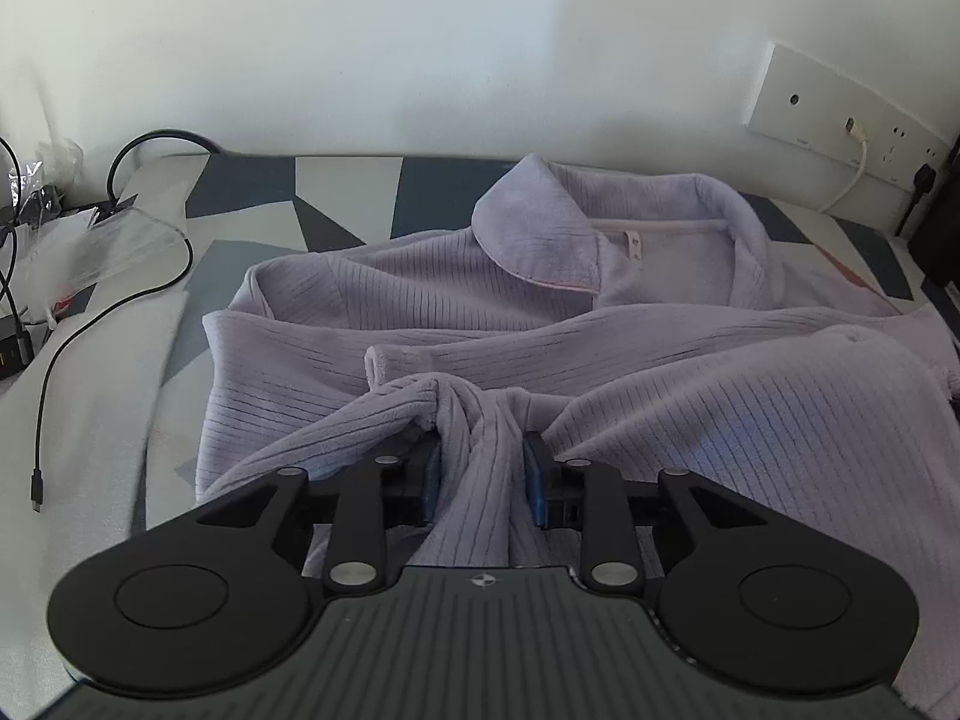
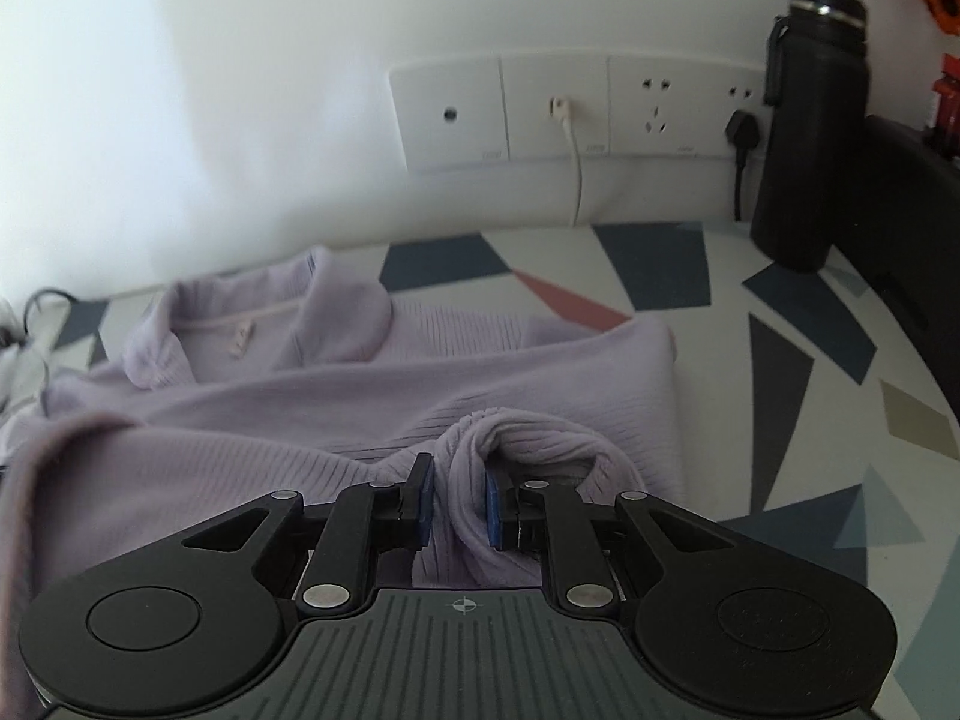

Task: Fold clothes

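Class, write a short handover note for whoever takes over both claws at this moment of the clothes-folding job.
Left claw: lilac fabric bunched between its blue pads, which look to be pinching it.
Right claw: shut on another bunch of the same lilac top.
The top lies on the patterned tabletop, collar toward the wall. Its near part is lifted and carried over the body by both claws.
Done: the bottom-up fold looks under way.
Left: lay the held edge down toward the collar, release, smooth, then finish folding.
Mind the black bottle at the right.
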